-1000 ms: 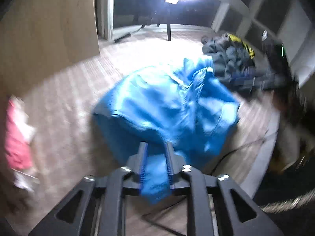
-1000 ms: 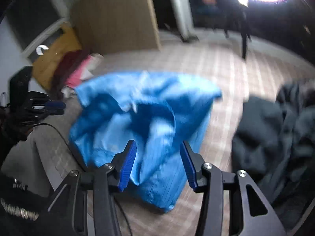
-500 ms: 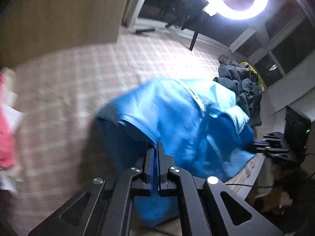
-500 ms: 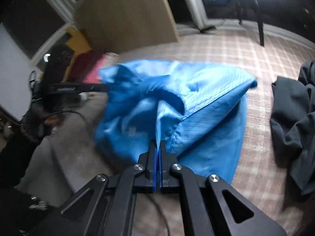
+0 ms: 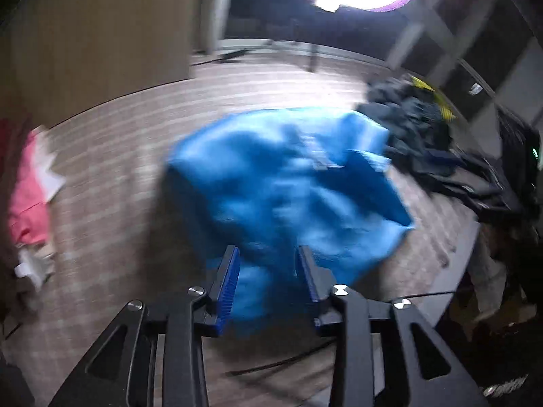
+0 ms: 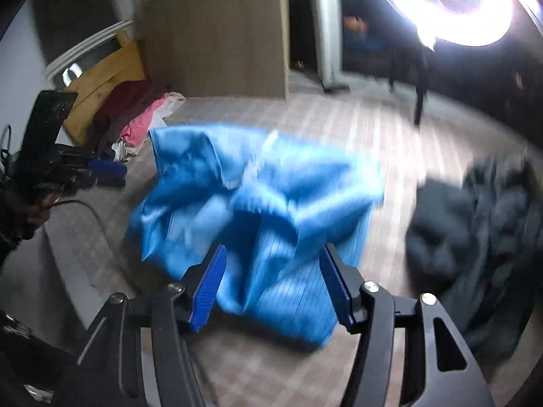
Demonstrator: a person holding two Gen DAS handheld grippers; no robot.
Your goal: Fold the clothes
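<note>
While lying crumpled mid-desk (image 6: 390, 142) – blue garment (image 5: 288, 190) beneath both just-opened claws, left claw (image 5: 268, 278) and right claw (image 6: 273, 278) gripping nothing – better regripping at two clean corners, spreading flat before folding.

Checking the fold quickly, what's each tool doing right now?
Left tool: open, jaws just opened, holding nothing, blue garment beyond.
Right tool: open, just released it.
</note>
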